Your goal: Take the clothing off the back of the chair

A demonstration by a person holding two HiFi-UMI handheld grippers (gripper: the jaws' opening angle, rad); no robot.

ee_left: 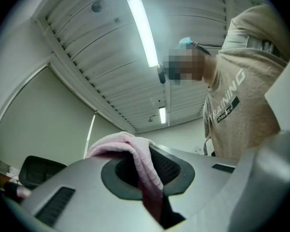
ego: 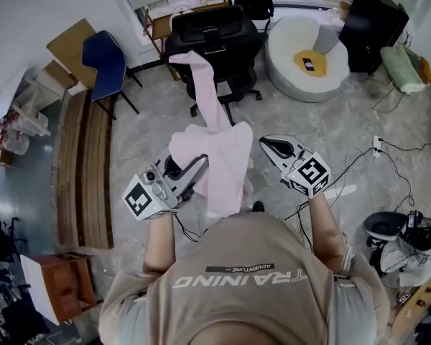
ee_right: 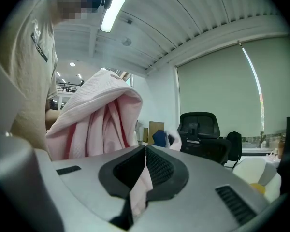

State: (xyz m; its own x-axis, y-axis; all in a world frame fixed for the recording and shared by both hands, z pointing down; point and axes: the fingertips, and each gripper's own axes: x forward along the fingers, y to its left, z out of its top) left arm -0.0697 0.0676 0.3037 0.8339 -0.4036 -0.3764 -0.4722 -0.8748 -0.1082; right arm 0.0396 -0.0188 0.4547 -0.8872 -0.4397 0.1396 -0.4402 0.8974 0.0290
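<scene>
A pink garment (ego: 219,157) hangs bunched between my two grippers in the head view. One long sleeve (ego: 205,85) of it still reaches up to the back of the black office chair (ego: 215,34). My left gripper (ego: 199,165) is shut on a fold of the pink cloth (ee_left: 144,166), which drapes over its jaws. The right gripper (ego: 268,144) is shut on a thin edge of the pink cloth (ee_right: 141,182), with the main bundle (ee_right: 94,122) to its left. In the right gripper view the black chair (ee_right: 199,128) stands a short way off.
A blue chair (ego: 105,62) and a long wooden bench (ego: 86,164) stand at the left. At the back right are a round white seat (ego: 305,49) and a black box (ego: 373,26). Cables (ego: 377,153) trail over the floor at the right.
</scene>
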